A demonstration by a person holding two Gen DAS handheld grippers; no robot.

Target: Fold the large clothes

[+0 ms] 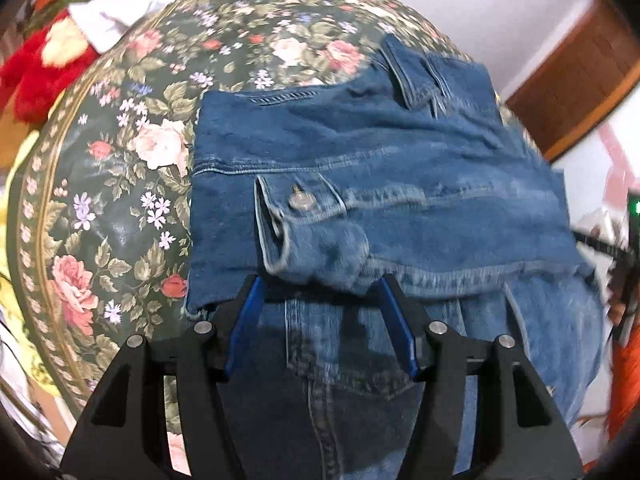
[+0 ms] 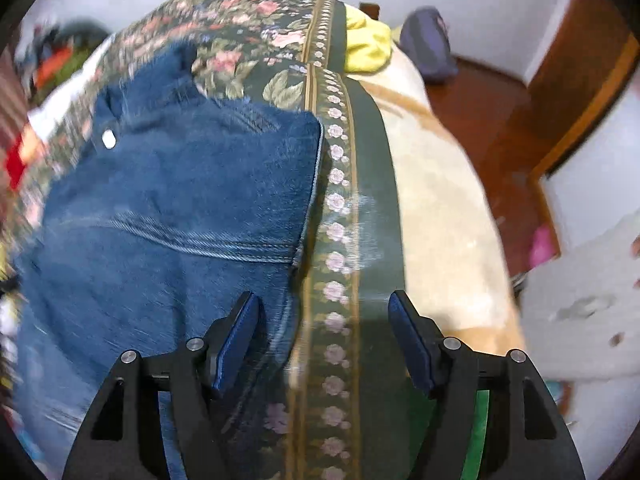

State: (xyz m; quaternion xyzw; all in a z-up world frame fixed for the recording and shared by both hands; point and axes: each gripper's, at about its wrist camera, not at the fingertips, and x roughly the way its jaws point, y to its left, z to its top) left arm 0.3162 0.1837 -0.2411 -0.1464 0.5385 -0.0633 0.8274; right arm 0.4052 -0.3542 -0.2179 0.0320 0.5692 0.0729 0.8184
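A blue denim jacket (image 1: 360, 168) lies partly folded on a dark floral bedspread (image 1: 120, 168). A buttoned cuff (image 1: 296, 216) rests on top of the fold. My left gripper (image 1: 320, 292) hovers open over the jacket's near part, blue pads apart, nothing pinched between them. In the right wrist view the same jacket (image 2: 180, 192) fills the left half, its right edge along the bedspread's flowered border (image 2: 336, 200). My right gripper (image 2: 324, 308) stands open above that edge, the left finger over denim, the right finger over the green border.
A red plush toy (image 1: 36, 76) and white cloth (image 1: 116, 16) lie at the bed's far left. A cream blanket (image 2: 440, 208), a yellow cloth (image 2: 368, 44) and a dark bag (image 2: 428, 44) lie right of the bedspread. Wooden floor and door frame (image 2: 580, 92) stand beyond.
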